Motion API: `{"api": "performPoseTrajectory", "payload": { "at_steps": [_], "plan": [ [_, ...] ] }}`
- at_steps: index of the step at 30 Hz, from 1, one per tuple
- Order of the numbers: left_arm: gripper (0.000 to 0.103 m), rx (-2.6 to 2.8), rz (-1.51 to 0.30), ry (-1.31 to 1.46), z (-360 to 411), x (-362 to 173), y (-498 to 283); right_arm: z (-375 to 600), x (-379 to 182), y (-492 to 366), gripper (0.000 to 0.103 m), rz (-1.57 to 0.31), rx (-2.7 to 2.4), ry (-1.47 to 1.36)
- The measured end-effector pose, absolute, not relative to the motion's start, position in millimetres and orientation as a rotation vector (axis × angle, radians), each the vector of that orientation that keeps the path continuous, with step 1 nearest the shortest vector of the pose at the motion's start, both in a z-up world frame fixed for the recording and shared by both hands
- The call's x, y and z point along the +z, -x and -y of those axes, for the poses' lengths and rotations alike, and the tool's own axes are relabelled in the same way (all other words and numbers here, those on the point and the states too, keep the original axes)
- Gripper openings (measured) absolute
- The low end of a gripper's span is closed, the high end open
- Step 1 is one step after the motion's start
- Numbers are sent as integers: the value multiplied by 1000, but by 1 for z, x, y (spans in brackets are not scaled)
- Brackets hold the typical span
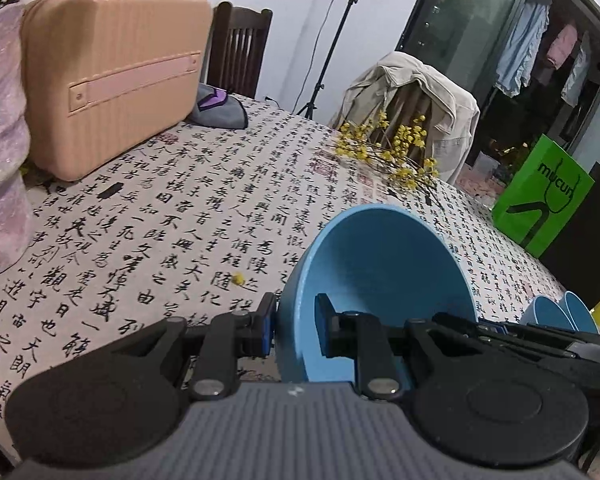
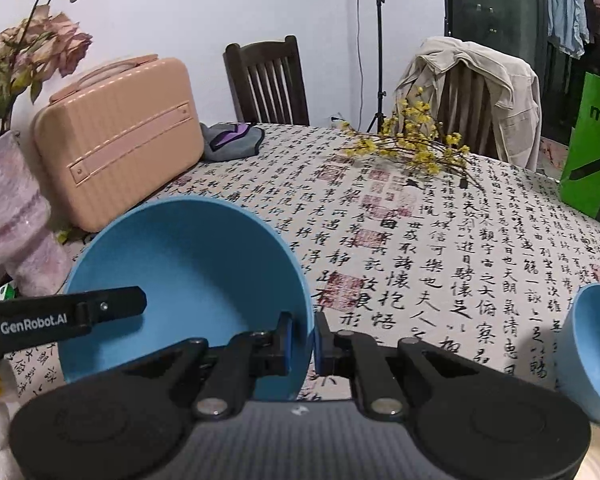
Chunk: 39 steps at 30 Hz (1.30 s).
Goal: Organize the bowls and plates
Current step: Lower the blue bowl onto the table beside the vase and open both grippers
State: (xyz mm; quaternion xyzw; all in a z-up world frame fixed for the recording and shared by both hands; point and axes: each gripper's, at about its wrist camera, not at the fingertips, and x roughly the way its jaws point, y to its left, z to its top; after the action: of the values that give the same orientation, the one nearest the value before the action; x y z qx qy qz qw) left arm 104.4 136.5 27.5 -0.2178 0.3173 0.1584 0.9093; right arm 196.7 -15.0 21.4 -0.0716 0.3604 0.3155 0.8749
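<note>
Both grippers hold the same large blue bowl (image 1: 380,272) above the calligraphy tablecloth (image 1: 180,220). My left gripper (image 1: 296,330) is shut on the bowl's left rim, one finger outside and one inside. In the right wrist view my right gripper (image 2: 302,340) is shut on the right rim of the large blue bowl (image 2: 188,272); the left gripper's finger (image 2: 72,312) reaches over its left side. A smaller blue bowl (image 2: 596,352) sits at the right edge. Two small blue bowls (image 1: 560,314) show at the right in the left wrist view.
A pink case (image 2: 120,136) and a lilac vase (image 2: 12,216) stand at the left. A grey pouch (image 2: 232,140) and yellow flower sprigs (image 2: 416,148) lie at the far side. A green bag (image 2: 592,168) stands at the right. Chairs (image 2: 268,80) line the far edge.
</note>
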Motion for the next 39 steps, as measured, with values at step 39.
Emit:
{"api": "performPoseTrajectory", "payload": {
  "at_steps": [39],
  "plan": [
    [21, 432, -713, 543, -199, -22, -60, -46, -18, -161, 13, -820, 784, 122]
  ]
}}
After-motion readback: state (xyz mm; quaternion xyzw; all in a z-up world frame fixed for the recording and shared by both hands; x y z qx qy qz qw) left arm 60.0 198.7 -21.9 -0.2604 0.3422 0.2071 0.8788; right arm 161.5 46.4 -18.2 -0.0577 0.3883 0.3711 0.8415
